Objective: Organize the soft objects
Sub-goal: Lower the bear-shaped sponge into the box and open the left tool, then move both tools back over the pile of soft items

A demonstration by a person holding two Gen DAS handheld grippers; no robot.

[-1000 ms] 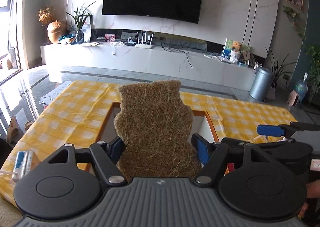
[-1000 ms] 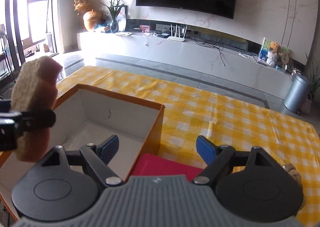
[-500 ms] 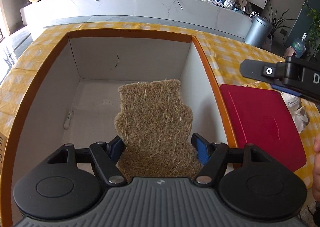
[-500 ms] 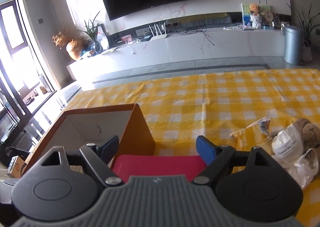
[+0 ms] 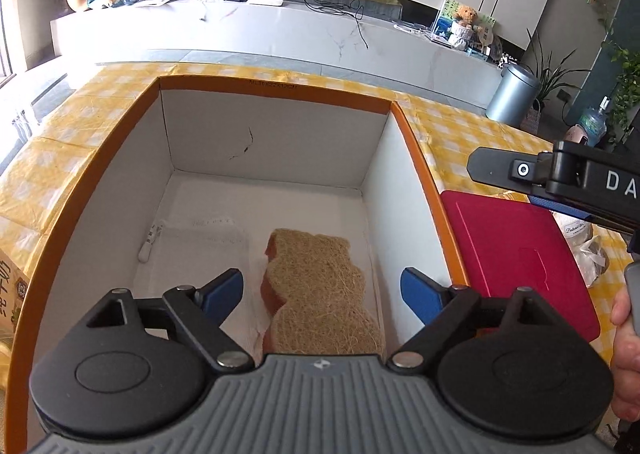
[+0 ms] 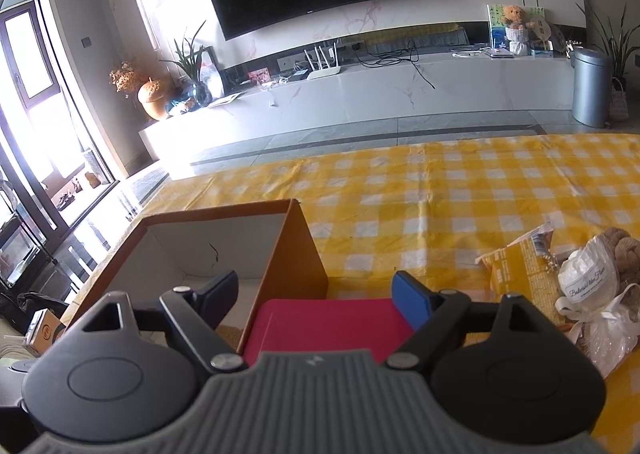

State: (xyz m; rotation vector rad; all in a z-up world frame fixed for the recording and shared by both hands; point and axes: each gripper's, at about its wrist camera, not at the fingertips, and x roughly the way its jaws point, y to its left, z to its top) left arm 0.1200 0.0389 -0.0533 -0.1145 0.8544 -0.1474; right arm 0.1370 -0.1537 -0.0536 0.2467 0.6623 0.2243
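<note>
The orange-rimmed white cardboard box point(image 5: 412, 158) fills the frame centre, its left floor bare. The brown fibre scrubbing pad point(image 5: 324, 294) lies lower centre, seemingly flat, near the right wall. The left gripper point(image 5: 322, 292), just opened wide, holds nothing; the right gripper point(image 6: 316, 296) gapes empty.

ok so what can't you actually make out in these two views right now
- Sponge, left wrist view: near end hidden behind the left gripper body.
- Box, right wrist view: floor hidden by its wall and the right gripper.
- Bagged bundle, right wrist view: contents unclear through plastic.
- Red lid: under side unseen.
</note>
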